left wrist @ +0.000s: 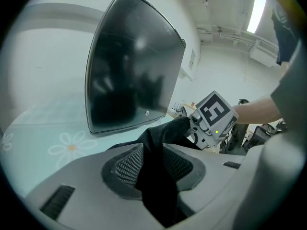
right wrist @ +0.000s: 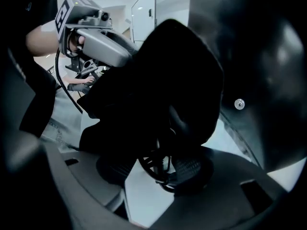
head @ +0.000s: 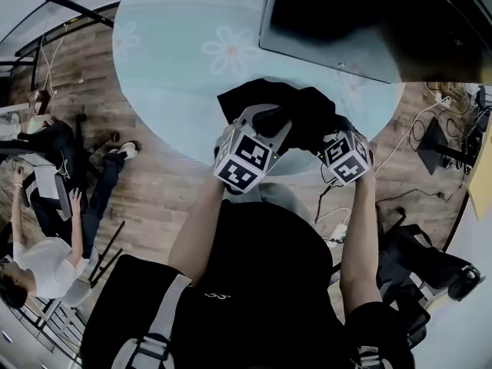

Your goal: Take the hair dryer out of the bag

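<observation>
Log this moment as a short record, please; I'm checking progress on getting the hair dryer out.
surface: round table with a daisy-print cover
bag: black bag at the table's near edge, between both grippers
left hand-held gripper: jaws apart, bag fabric hanging between them
right hand-held gripper: jaws wide apart under the bag, a dark loop, perhaps a cord, between them
hair dryer: not in view
also present: dark screen on the table; seated person at left
</observation>
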A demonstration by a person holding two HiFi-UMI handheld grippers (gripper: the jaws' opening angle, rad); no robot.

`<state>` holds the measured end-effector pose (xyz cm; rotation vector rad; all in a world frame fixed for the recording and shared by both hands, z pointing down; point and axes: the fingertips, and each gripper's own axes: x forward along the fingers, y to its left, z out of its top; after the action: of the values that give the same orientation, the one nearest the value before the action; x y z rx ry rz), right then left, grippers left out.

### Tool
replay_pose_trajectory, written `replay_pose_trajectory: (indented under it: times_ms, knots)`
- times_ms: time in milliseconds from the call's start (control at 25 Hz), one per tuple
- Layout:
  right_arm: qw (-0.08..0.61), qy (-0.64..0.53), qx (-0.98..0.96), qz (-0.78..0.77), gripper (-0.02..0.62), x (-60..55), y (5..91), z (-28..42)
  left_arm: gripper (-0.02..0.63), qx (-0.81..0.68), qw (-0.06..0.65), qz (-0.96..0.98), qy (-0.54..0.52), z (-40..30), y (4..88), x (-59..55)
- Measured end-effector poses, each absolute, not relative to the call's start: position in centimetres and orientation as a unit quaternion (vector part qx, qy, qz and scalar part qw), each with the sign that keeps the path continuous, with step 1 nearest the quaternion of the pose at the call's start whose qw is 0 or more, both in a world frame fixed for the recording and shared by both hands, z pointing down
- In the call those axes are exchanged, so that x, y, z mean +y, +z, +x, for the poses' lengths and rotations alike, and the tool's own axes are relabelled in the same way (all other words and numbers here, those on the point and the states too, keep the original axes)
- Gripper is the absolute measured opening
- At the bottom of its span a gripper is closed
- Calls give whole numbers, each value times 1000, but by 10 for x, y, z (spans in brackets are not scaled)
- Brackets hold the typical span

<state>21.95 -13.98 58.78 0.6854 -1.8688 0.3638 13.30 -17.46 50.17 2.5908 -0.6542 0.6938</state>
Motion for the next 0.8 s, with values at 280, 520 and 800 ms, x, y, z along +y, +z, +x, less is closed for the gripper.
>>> replay_pose_trajectory:
  times_ms: [280,520,800]
  knots:
    - [554,144,-783,244,229,-139,595,218,187,-253,219,908,254,89,519,-166]
    - [560,143,-782,233,229,-139,600,220,234,-262,253,886,287,43,538,-137]
    - [558,156,-780,236,227,-140,600,221,318,-239,290,856,354,39,572,-82]
